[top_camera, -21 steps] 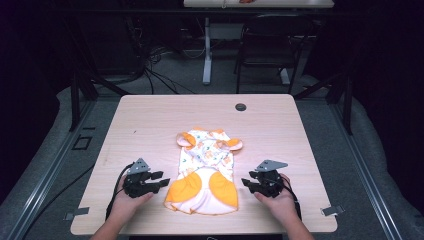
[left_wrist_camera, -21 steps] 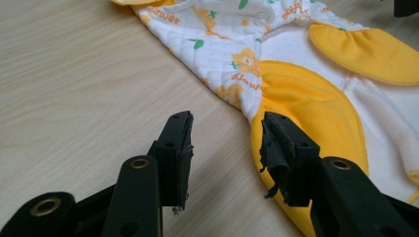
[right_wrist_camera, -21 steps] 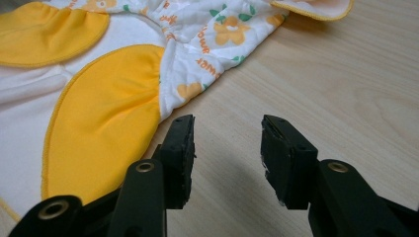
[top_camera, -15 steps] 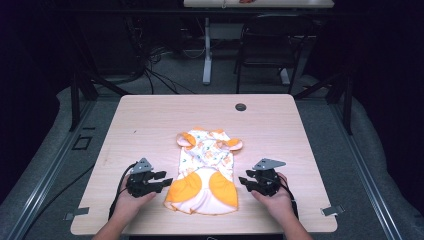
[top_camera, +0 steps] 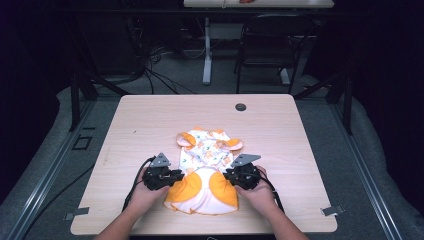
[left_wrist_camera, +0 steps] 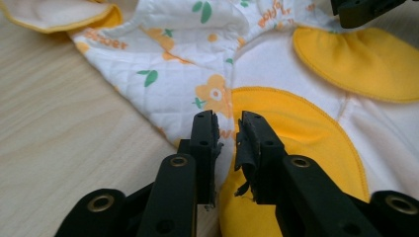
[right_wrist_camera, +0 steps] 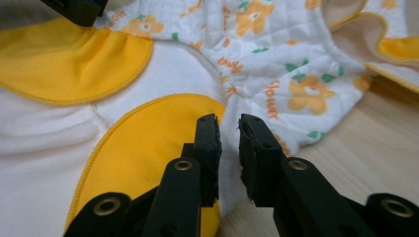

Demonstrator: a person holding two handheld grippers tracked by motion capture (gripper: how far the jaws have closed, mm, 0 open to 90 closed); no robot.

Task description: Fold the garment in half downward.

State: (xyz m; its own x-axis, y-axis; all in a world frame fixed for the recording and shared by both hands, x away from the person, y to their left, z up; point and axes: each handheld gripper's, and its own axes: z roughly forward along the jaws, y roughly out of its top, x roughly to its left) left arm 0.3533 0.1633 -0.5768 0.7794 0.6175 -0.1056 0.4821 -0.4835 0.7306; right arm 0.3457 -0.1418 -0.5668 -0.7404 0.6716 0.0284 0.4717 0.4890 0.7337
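On the left, the left gripper [top_camera: 172, 176] rests low on the wooden table [top_camera: 280, 130], its tips at the left edge of a small quilted baby garment [top_camera: 205, 172]. In the left gripper view its jaws stand nearly together with a narrow gap over the hem where the floral fabric meets an orange patch [left_wrist_camera: 301, 133]; whether they pinch the cloth I cannot tell.

The garment lies flat near the middle of the table's near half, its white floral top toward the far side and two orange patches toward the near edge.

On the right, the right gripper [top_camera: 231, 176] sits at the garment's right edge, pointing inward. In the right gripper view its jaws are also almost pressed together, a slim gap over the fabric edge beside the other orange patch [right_wrist_camera: 143, 143]; a grip cannot be told.

Far on the table lies a small dark round grommet [top_camera: 240, 106].
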